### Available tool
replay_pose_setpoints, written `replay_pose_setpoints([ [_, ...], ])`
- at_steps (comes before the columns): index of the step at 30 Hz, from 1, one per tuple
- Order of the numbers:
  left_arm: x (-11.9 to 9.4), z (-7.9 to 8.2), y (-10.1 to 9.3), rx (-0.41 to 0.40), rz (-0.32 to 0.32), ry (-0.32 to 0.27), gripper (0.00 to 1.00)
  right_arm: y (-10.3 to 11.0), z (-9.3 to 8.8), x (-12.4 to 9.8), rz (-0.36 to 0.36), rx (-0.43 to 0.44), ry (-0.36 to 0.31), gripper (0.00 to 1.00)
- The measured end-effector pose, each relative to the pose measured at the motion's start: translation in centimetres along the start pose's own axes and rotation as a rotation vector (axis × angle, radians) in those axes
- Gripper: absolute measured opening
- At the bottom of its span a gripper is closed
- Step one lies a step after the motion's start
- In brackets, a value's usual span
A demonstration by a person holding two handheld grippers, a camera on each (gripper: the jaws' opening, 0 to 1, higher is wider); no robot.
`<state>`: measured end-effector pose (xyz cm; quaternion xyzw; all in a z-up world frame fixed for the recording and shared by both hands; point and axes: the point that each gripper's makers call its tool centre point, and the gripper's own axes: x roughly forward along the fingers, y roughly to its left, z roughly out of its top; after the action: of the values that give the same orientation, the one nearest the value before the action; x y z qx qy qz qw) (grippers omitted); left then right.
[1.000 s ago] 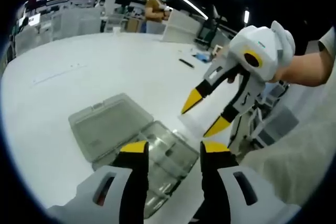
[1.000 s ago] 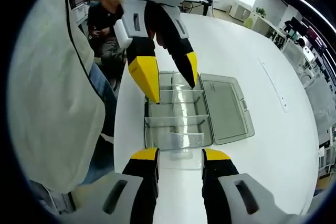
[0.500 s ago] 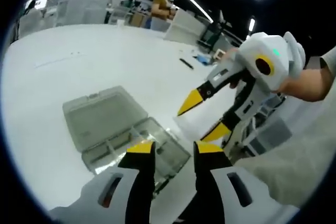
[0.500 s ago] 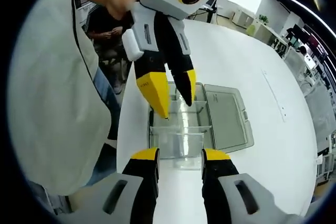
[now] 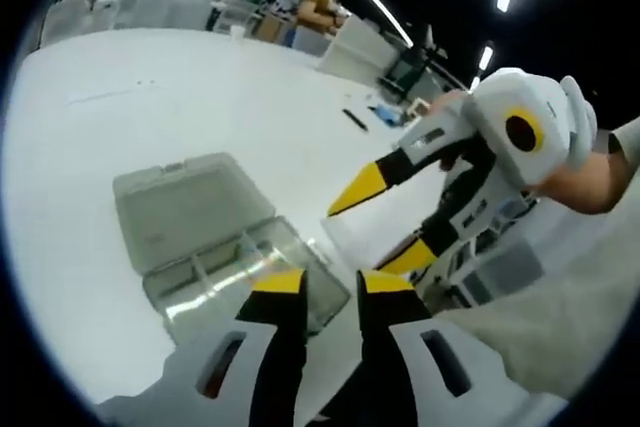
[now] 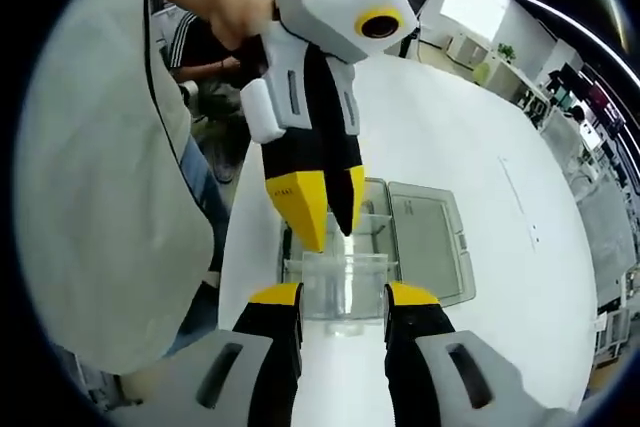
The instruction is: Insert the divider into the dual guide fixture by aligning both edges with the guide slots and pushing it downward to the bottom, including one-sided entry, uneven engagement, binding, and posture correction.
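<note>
- Divider (image 6: 338, 287), a clear sheet, sits pinched in our right hand-held gripper (image 6: 343, 294), just above the clear box (image 6: 375, 232) on the white worktop (image 6: 450, 147).
- Our left hand-held gripper (image 6: 325, 209) hovers nearly closed, holding nothing.
- We think the pushing down is not yet done.

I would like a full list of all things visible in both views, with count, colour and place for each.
box: one, clear plastic, on the table, under both tongs
lid: one, clear grey, open flat beside the box
divider: one, clear, between the right tongs' tips
table: one, white, large
pen-like item: one, dark, far on the table
left tongs: white, black, yellow tips, nearly closed above the box
right tongs: same colours, open
person's shirt: light grey
</note>
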<state>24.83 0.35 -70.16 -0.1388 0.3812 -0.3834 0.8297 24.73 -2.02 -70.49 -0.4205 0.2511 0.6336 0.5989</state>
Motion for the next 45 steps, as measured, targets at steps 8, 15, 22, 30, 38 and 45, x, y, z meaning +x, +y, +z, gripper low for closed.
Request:
replay_pose_setpoints([
  [8, -0.1, 0.0, -0.3, -0.059, -0.027, -0.006, 0.09, 0.0, 0.2, 0.1, -0.006, -0.01, -0.006, 0.27],
  [15, -0.1, -0.1, -0.5, -0.081, -0.038, -0.002, 0.09, -0.1, 0.5, 0.2, -0.012, -0.013, -0.009, 0.27],
  [22, 0.0, -0.1, -0.7, -0.108, -0.052, 0.003, 0.07, -0.2, 1.1, 0.3, -0.02, -0.015, -0.019, 0.27],
  [30, 0.2, 0.0, -0.8, -0.154, -0.066, 0.003, 0.02, -0.2, 1.5, 0.4, -0.026, -0.014, -0.027, 0.27],
  [38, 0.2, -0.1, -0.6, -0.209, -0.075, 0.005, 0.01, -0.1, 1.7, 0.5, -0.035, -0.023, -0.026, 0.27],
  [45, 0.2, -0.3, -0.6, -0.27, -0.085, 0.014, 0.0, -0.1, 1.8, 0.5, -0.041, -0.028, -0.027, 0.27],
])
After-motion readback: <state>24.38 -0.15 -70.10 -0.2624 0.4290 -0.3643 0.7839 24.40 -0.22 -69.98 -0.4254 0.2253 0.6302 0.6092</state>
